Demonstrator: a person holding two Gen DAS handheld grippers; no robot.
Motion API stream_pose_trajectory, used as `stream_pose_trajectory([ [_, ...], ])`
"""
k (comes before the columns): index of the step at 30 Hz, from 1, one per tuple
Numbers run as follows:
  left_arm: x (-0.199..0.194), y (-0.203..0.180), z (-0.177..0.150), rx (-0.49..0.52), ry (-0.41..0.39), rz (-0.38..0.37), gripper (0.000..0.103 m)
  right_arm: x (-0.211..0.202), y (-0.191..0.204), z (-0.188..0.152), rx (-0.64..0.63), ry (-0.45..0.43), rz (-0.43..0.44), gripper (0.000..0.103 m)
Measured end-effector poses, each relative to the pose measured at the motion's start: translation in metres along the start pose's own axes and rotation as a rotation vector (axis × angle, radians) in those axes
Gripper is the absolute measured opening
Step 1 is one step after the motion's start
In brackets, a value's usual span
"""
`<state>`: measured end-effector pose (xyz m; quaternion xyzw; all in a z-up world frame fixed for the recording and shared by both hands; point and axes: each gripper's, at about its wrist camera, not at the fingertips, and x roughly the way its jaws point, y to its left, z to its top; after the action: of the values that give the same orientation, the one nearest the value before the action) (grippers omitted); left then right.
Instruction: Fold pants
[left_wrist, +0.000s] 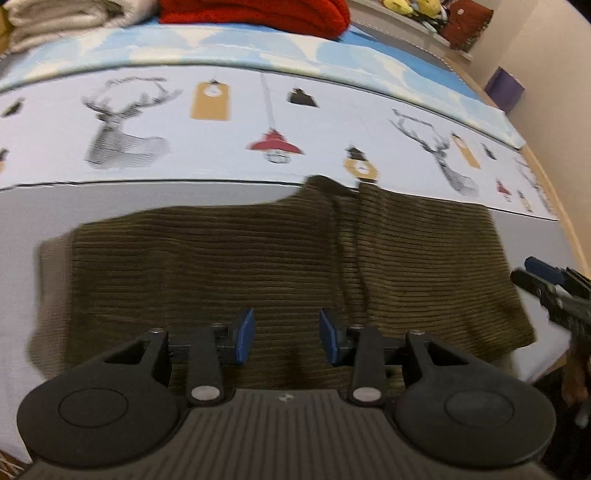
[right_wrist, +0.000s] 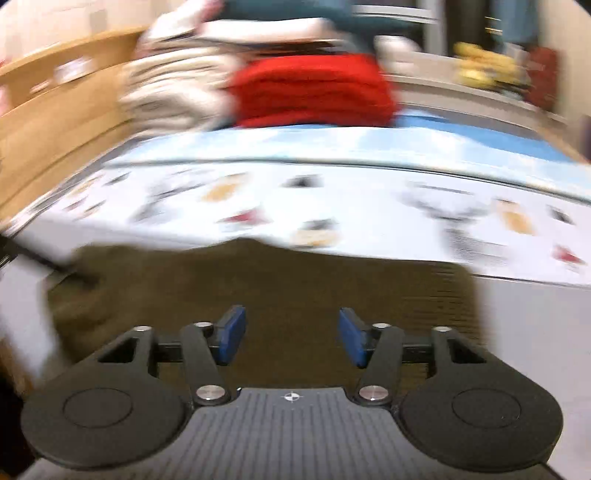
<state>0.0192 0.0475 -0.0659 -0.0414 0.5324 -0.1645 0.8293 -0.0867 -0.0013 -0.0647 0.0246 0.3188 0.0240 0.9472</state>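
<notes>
Olive-brown corduroy pants (left_wrist: 280, 254) lie folded into a wide rectangle on a grey sheet (left_wrist: 110, 199), with a vertical crease right of the middle. My left gripper (left_wrist: 287, 338) is open and empty just above the near part of the pants. My right gripper (right_wrist: 291, 336) is open and empty over the same pants (right_wrist: 280, 288); its view is blurred by motion. The right gripper also shows at the right edge of the left wrist view (left_wrist: 532, 275), beside the pants' right edge. A dark tip at the left edge of the right wrist view may be the left gripper.
Beyond the pants lies a white sheet printed with deer and lamps (left_wrist: 258, 122), then a light blue mat (left_wrist: 221, 48). A red folded blanket (left_wrist: 258, 14) and cream folded cloths (left_wrist: 55, 18) are stacked at the back. A wooden bed frame (right_wrist: 55, 110) stands on the left.
</notes>
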Motion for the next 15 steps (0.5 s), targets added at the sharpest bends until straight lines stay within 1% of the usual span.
stream_pose_trajectory([
  [2, 0.011, -0.01, 0.002, -0.01, 0.03, -0.05, 0.045, -0.001, -0.042, -0.005, 0.069, 0.021, -0.099, 0.069],
  [3, 0.017, -0.016, 0.002, -0.013, 0.043, -0.067, 0.049, -0.002, -0.063, -0.011, 0.127, 0.042, -0.133, 0.069],
  [4, 0.026, -0.023, 0.003, -0.015, 0.057, -0.077, 0.051, 0.0, -0.082, -0.018, 0.233, 0.069, -0.156, 0.071],
  [5, 0.034, -0.029, 0.004, -0.021, 0.072, -0.081, 0.052, -0.001, -0.098, -0.023, 0.343, 0.091, -0.138, 0.07],
  [6, 0.043, -0.034, 0.005, -0.032, 0.084, -0.085, 0.053, -0.003, -0.109, -0.029, 0.414, 0.091, -0.099, 0.069],
  [7, 0.052, -0.039, 0.006, -0.048, 0.087, -0.092, 0.055, -0.004, -0.117, -0.036, 0.455, 0.085, -0.088, 0.069],
  [9, 0.069, -0.043, 0.01, -0.094, 0.095, -0.097, 0.057, 0.0, -0.127, -0.05, 0.501, 0.109, -0.138, 0.069],
  [11, 0.086, -0.046, 0.016, -0.142, 0.099, -0.083, 0.059, 0.007, -0.136, -0.061, 0.516, 0.148, -0.159, 0.069],
  [13, 0.101, -0.049, 0.021, -0.169, 0.094, -0.067, 0.067, 0.008, -0.143, -0.069, 0.539, 0.174, -0.133, 0.069],
  [15, 0.117, -0.052, 0.024, -0.174, 0.111, -0.038, 0.071, 0.01, -0.144, -0.072, 0.532, 0.207, -0.085, 0.069],
])
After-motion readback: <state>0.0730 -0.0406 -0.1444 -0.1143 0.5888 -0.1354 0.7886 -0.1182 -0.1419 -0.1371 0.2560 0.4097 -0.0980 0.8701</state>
